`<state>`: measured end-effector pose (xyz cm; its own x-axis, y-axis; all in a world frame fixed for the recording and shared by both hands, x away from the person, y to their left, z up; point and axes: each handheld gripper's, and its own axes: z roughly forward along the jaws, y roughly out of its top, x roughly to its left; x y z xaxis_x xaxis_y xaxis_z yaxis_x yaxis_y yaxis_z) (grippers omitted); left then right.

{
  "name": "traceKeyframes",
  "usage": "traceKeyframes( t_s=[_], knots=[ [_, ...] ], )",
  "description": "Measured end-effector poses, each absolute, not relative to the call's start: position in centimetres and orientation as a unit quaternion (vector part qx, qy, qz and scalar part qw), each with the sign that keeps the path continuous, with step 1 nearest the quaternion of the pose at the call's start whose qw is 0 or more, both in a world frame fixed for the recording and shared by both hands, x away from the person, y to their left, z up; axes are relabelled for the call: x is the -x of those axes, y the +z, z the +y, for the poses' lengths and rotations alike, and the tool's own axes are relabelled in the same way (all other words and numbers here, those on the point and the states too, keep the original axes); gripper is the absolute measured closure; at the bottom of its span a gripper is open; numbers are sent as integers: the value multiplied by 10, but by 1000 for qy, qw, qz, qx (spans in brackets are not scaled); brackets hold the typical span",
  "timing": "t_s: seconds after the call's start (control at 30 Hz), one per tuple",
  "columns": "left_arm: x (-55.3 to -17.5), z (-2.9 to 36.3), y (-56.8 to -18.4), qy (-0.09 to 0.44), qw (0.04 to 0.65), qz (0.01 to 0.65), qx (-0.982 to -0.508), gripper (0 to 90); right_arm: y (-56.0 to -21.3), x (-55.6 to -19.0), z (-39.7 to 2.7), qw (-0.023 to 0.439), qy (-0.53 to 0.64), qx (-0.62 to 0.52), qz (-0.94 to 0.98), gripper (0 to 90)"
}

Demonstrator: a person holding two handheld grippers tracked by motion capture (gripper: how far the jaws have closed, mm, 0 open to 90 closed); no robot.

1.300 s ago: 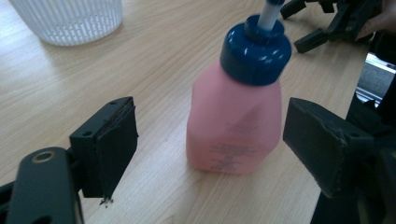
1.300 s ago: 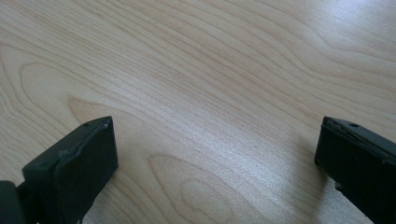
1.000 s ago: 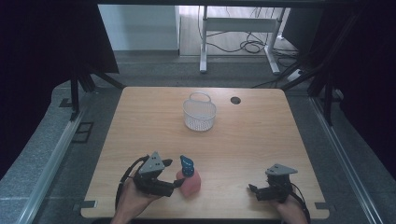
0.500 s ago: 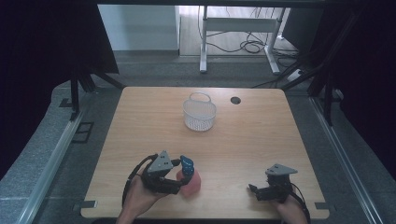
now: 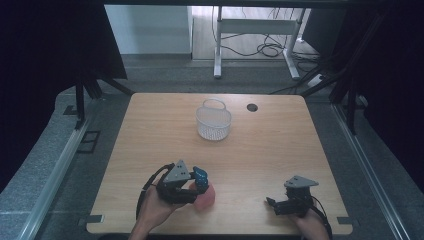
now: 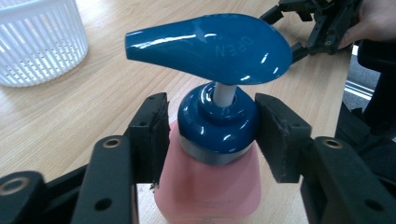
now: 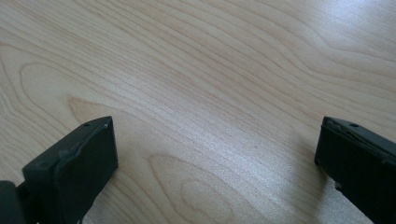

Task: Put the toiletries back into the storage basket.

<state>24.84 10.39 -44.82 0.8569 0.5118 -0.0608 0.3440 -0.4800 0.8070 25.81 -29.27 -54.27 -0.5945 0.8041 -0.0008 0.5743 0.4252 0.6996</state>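
The wooden desk [image 5: 280, 150] carries a white basket [image 5: 213, 120] near its far edge. A pink pump bottle [image 5: 204, 196] stands near the near edge, left of middle.

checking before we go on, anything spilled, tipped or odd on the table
Nothing stands out. The pink pump bottle stands upright with its blue pump head on and no spill around it. The left gripper has just been closing, its jaws either side of the blue collar. The white basket sits upright; the right gripper hangs open over bare table.
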Motion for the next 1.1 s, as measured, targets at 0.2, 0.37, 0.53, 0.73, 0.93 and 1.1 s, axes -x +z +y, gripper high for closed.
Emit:
traceKeyframes(
  t_s=[0.2, 0.37, 0.53, 0.73, 0.93, 1.1],
  knots=[
    [-248, 100, -447, 97, 442, 248, -857, 522, -543, -258, -293, 170, 337, -417, 827, 0],
    [-250, 99, -446, 107, 435, 256, -856, 524, -543, -258, -293, 170, 337, -417, 827, 0],
    [-253, 101, -444, 113, 432, 264, -855, 525, -543, -258, -293, 170, 337, -417, 827, 0],
    [-256, 102, -440, 116, 433, 269, -852, 525, -543, -258, -293, 170, 337, -417, 827, 0],
    [-261, 101, -433, 125, 431, 271, -851, 525, -543, -258, -293, 170, 337, -417, 827, 0],
    [-264, 99, -429, 130, 429, 272, -852, 525, -543, -258, -293, 170, 337, -418, 826, 0]
  ],
)
